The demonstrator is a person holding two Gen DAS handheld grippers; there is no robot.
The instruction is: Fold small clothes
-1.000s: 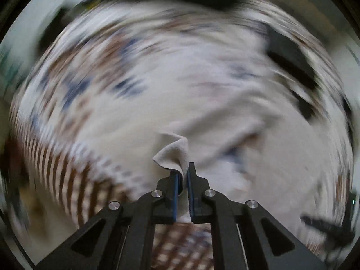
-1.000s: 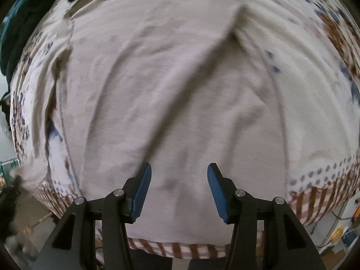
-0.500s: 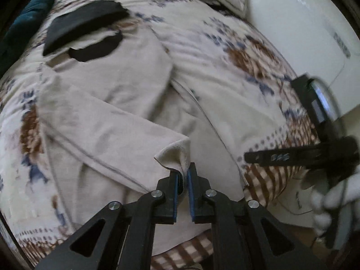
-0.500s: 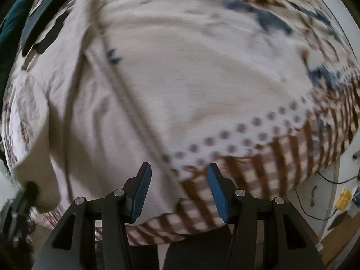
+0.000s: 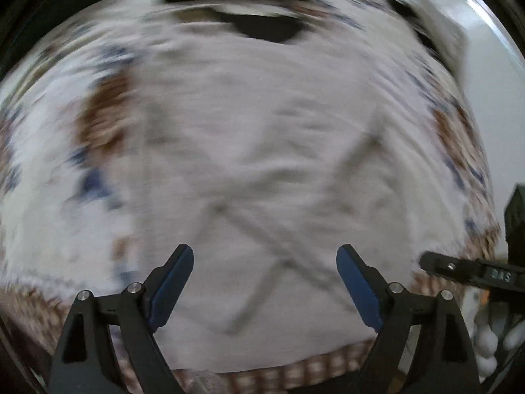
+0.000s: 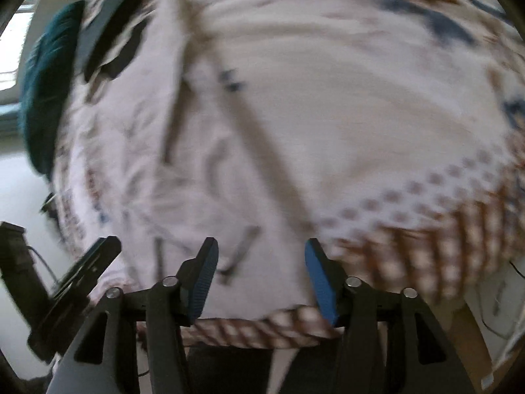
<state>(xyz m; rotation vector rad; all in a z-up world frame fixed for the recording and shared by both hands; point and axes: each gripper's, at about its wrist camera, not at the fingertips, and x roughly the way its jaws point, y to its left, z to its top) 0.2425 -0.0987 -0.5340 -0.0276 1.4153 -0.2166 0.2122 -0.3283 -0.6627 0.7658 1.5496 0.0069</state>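
Note:
A beige garment (image 5: 262, 164) lies spread on a patterned bedspread (image 5: 101, 121), with folded sleeves crossing over its middle. It also shows in the right wrist view (image 6: 203, 177). Both views are motion-blurred. My left gripper (image 5: 265, 282) is open and empty, above the garment's near hem. My right gripper (image 6: 260, 279) is open and empty near the garment's near right corner. The left gripper shows at the lower left of the right wrist view (image 6: 82, 275), and the right gripper at the right edge of the left wrist view (image 5: 472, 271).
The bedspread (image 6: 426, 229) has brown checks, dots and blue flowers. Black cloth items (image 5: 262, 29) lie at the far end beyond the garment. A dark teal fabric (image 6: 46, 98) lies at the far left. Floor and cables show at the right (image 6: 492, 312).
My left gripper has let go of the sleeve cuff it held and opened wide; the sleeve now lies across the garment. Both grippers have shifted, and the views have blurred.

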